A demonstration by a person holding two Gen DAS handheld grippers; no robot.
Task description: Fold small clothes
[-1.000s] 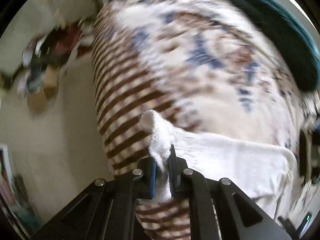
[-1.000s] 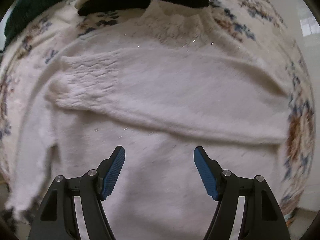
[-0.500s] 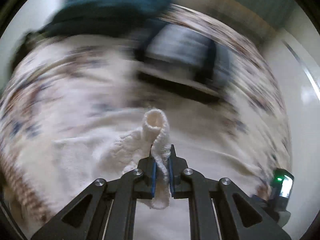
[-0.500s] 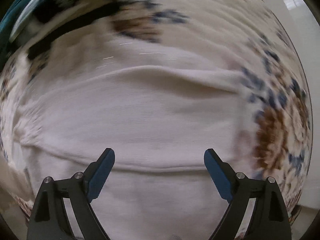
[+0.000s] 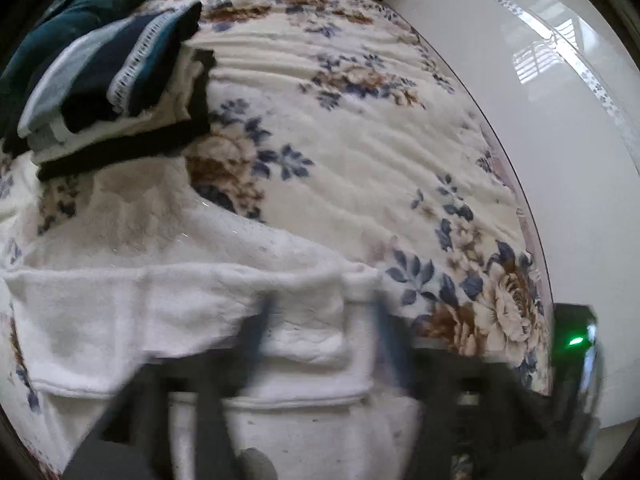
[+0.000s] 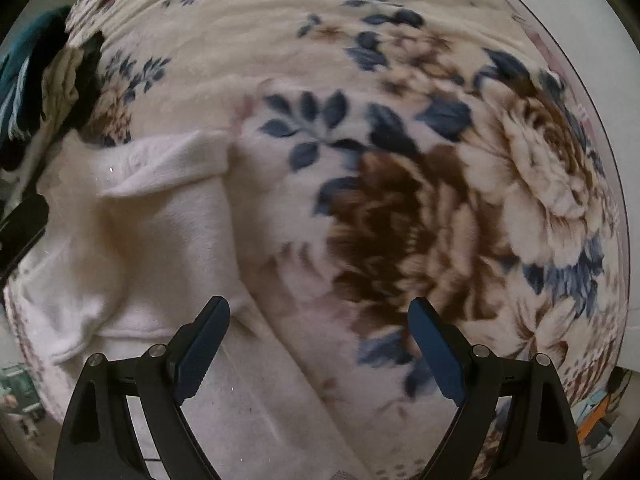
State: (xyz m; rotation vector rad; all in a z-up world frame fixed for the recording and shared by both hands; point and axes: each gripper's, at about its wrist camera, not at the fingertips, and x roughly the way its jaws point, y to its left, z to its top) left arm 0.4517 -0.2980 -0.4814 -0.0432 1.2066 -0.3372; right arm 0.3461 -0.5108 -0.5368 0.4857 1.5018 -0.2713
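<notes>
the white sweater is lying flat on the floral blanket, near its front edge, with a sleeve folded across the body so there's a thick band running left to right. in the right wrist view the same sweater sits off to the left, one corner of the fold poking up a bit.

left gripper is right over that folded band, fingers spread apart with nothing between them, though it's pretty motion blurred. right gripper is wide open too, hovering over the sweater's right edge and the big brown flower print.

further back on the blanket there's a stack of folded clothes, dark and striped stuff, next to a teal pillow.
</notes>
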